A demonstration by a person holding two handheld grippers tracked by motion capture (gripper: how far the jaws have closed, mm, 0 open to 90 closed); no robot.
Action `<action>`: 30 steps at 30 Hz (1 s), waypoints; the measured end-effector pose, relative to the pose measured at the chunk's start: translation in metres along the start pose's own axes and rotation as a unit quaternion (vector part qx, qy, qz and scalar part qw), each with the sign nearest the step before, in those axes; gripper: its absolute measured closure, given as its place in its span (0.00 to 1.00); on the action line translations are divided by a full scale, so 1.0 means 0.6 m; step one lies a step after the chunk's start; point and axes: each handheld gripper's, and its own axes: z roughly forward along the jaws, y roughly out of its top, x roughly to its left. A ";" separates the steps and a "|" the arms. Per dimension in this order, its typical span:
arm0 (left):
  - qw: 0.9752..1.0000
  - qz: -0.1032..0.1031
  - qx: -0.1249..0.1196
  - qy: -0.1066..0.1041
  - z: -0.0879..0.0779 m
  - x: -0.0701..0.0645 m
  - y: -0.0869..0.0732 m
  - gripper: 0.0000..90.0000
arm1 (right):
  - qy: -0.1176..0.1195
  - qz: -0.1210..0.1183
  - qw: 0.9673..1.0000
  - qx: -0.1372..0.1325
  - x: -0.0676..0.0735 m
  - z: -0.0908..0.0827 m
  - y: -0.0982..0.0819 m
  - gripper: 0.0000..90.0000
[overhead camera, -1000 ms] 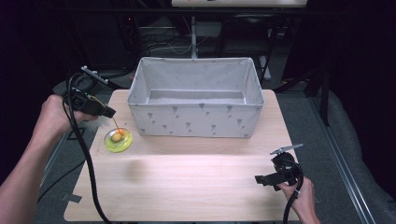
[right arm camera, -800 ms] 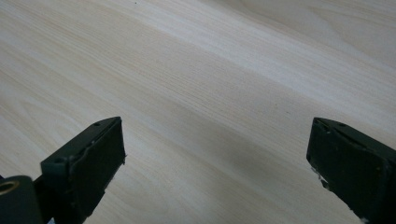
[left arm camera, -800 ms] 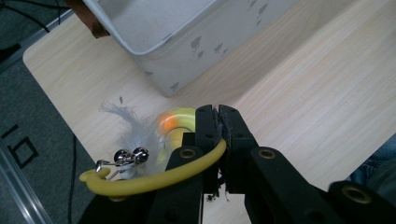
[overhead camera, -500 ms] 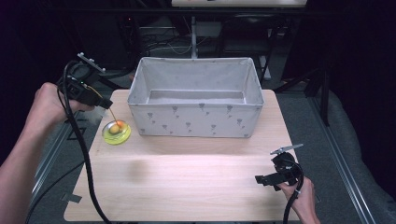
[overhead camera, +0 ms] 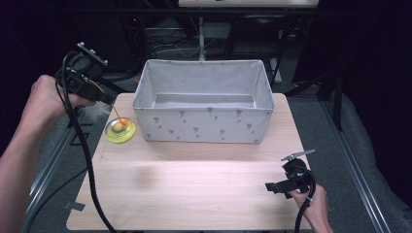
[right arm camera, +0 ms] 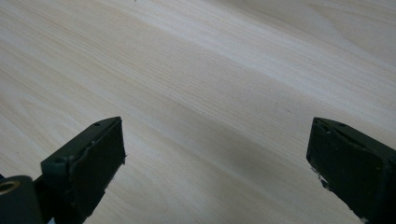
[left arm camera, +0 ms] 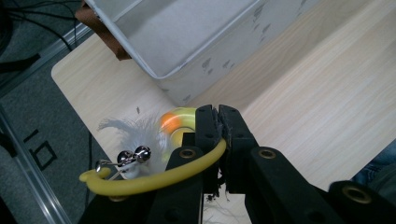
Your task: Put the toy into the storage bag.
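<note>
The left gripper is held off the left rear corner of the worktop, beside the grey fabric bin. In the left gripper view its jaws are pressed together on a thin yellow cord, which curves out to the left of the jaws. The cord belongs to a cat toy: a yellow-green disc with an orange ball, seen in the high view just beside the left front corner of the bin, with a thin line running from it up to the gripper. Whether the disc rests on the worktop or hangs just above it cannot be told. White feathers and two small metal bells sit near the cord.

The right gripper is near the right front edge of the worktop, held by the right hand. Its jaws stand wide apart over bare wood, with nothing between them.
</note>
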 end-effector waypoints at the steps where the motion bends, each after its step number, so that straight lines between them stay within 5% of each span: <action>1: 1.000 0.001 0.000 0.001 -0.001 0.001 0.001 0.97 | 0.002 0.001 1.000 0.000 0.000 0.001 0.000 0.05; 30: 1.000 0.010 -0.001 0.016 -0.035 0.006 0.058 0.97 | 0.002 0.000 1.000 0.008 -0.002 0.004 -0.001 0.04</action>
